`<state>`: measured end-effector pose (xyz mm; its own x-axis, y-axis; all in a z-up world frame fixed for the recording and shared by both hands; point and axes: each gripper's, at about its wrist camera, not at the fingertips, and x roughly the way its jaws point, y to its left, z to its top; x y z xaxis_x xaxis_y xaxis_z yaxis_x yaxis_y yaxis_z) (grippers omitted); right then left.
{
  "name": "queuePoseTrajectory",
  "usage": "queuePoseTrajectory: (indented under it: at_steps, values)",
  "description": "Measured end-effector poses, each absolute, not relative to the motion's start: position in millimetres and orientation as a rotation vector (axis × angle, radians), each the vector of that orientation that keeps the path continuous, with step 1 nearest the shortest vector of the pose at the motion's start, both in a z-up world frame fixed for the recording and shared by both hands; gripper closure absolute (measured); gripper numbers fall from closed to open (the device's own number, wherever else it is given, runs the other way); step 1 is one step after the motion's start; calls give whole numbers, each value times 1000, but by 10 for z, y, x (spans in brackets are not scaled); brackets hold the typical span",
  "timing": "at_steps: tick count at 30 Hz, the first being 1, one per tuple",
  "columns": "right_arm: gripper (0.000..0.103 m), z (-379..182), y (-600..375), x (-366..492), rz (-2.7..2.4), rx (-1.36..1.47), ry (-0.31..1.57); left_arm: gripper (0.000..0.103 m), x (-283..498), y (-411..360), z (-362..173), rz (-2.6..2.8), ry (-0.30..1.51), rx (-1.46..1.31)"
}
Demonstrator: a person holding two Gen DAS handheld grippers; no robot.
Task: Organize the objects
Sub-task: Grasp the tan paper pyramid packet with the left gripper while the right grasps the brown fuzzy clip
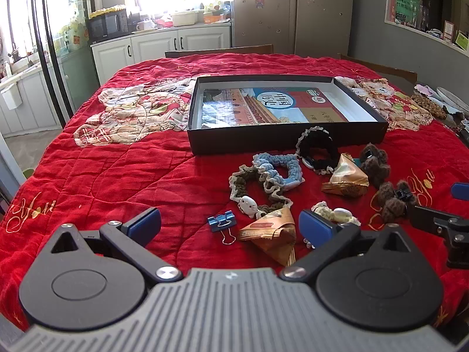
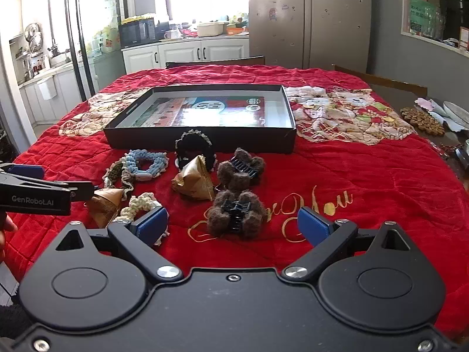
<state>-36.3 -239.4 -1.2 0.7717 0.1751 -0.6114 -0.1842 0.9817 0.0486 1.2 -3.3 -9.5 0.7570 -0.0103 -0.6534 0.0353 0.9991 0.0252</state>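
A shallow black box [image 1: 288, 139] [image 2: 202, 142] with a book [image 1: 275, 105] flat inside lies on the red quilt. In front of it sit small items: a blue scrunchie [image 1: 278, 170] [image 2: 146, 161], an olive one [image 1: 252, 189], a black one [image 1: 318, 149] [image 2: 193, 146], a cream one [image 1: 334, 214] [image 2: 140, 205], two gold triangular packets [image 1: 269, 234] [image 1: 347, 180], a blue binder clip [image 1: 219, 221] and two brown fuzzy claw clips [image 2: 239, 168] [image 2: 236, 215]. My left gripper [image 1: 230, 224] hovers open over the binder clip and near packet. My right gripper [image 2: 233, 224] stands open around the nearer fuzzy clip without touching it.
The red quilt [image 1: 117, 176] covers the whole table. Wooden chair backs [image 1: 219, 50] stand at the far edge. A brown woven trivet [image 2: 422, 121] and plates lie at the right edge. Kitchen cabinets and a fridge are behind.
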Motion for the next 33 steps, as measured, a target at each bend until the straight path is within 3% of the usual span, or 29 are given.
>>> queuePoseTrajectory:
  at_steps: [3, 12, 20, 23, 31, 33]
  values:
    - [14, -25, -2381, -362, 208, -17, 668, 0, 15, -32, -97, -28, 716, 37]
    - [16, -43, -2382, -342, 207, -22, 670, 0, 43, -32, -126, -67, 727, 53]
    - [29, -124, -2425, -252, 201, -61, 664, 1, 16, 40, -152, -183, 709, 59]
    - [35, -176, -2430, -206, 210, -68, 667, 9, 16, 20, -172, -228, 719, 61]
    - [39, -276, -2394, -137, 255, -103, 636, 38, 100, -29, -340, -291, 786, 39]
    - [39, -295, -2382, -117, 258, -109, 635, 41, 127, -11, -379, -297, 798, 21]
